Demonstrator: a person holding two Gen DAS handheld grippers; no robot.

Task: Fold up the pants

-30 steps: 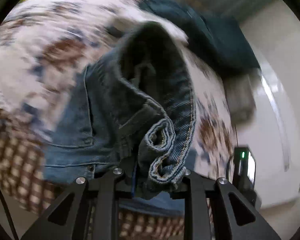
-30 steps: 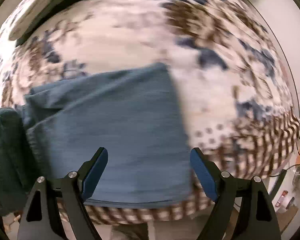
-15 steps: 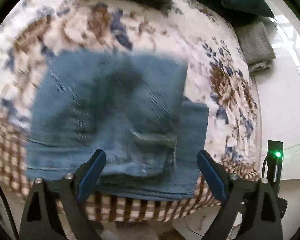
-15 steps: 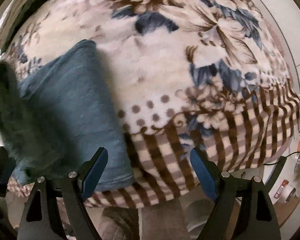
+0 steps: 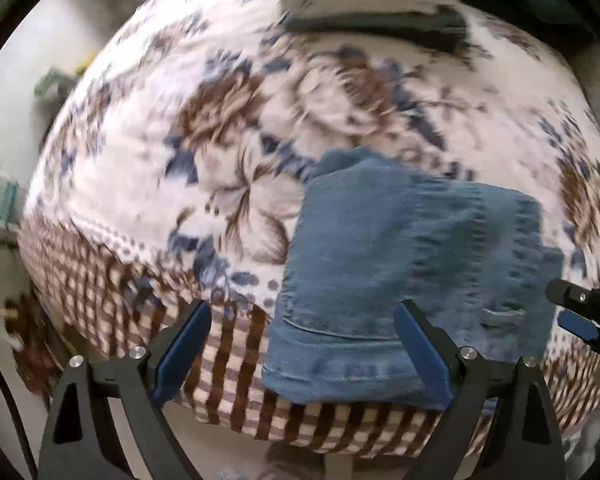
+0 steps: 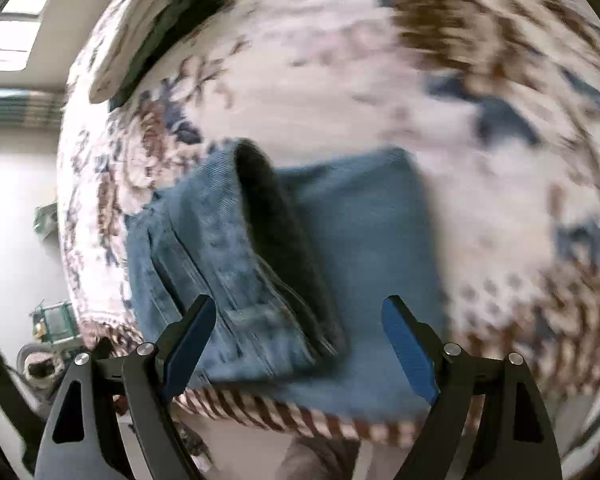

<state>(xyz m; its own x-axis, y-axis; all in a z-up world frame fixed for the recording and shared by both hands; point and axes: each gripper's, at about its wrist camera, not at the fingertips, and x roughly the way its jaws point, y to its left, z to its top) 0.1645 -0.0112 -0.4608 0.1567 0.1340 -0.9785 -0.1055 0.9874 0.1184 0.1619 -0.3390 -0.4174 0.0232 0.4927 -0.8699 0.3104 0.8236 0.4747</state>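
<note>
The blue denim pants lie folded in a compact stack on the floral blanket near the bed's front edge. My left gripper is open and empty, hovering just in front of the stack's left side. In the right wrist view the pants show a waistband fold standing up on top. My right gripper is open and empty, just in front of the stack. The right gripper's tip also shows at the right edge of the left wrist view.
The floral blanket covers the bed, with a checked border hanging over the front edge. A white and dark folded pile lies at the far side; it also shows in the right wrist view. Floor clutter lies at left.
My left gripper let go of the waistband, opened and pulled back and to the left. My right gripper swung left, back over the stack. The folded pants now rest on the bed.
</note>
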